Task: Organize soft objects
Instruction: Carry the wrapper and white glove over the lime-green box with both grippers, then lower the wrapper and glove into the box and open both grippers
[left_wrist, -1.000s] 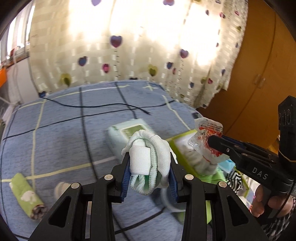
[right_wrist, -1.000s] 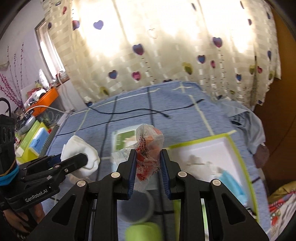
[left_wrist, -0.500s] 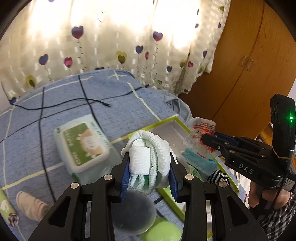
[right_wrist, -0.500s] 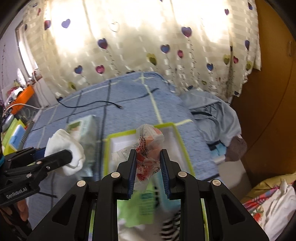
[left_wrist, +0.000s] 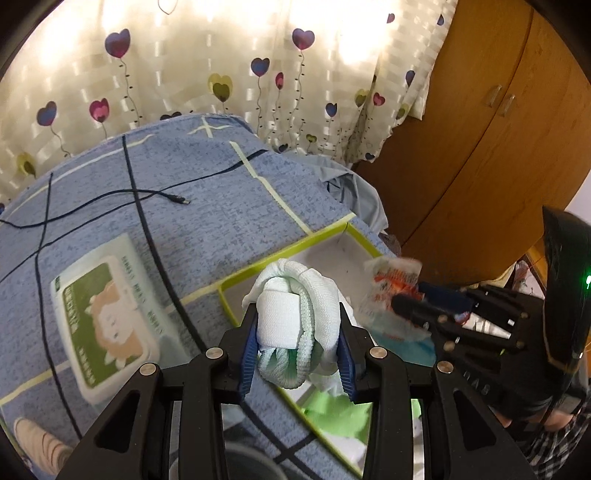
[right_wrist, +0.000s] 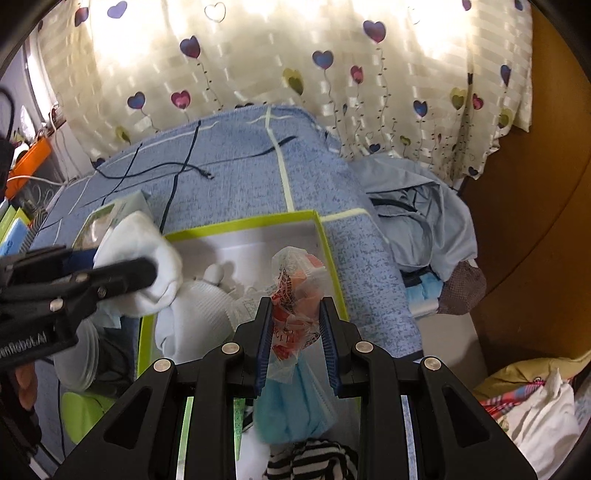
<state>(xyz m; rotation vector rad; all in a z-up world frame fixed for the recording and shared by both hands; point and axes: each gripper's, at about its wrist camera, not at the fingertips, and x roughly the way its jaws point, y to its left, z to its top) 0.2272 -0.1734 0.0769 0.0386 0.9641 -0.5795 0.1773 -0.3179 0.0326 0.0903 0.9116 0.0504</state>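
- The left gripper is closed tight on a rolled bundle of white and mint socks; the knit bulges out above and below the blue pads, so the squeeze is what keeps the soft roll from slipping.
- In the left wrist view the bundle hangs at centre frame, just over the near corner of the lime-rimmed white box that sits on the blue bedspread; this looks like a carry lined up for a drop into the box.
- The right gripper is pinched on a crinkly clear packet with red print, held upright with its top poking up between the fingers.
- In the right wrist view the packet hovers above the lower middle of the box, over a blue face mask and beside white socks already lying inside.
- A pack of wet wipes lies at left centre of the left view, outside the box and apparently untouched.
- A black cable trails across the upper left of the bedspread, well clear of both loads.
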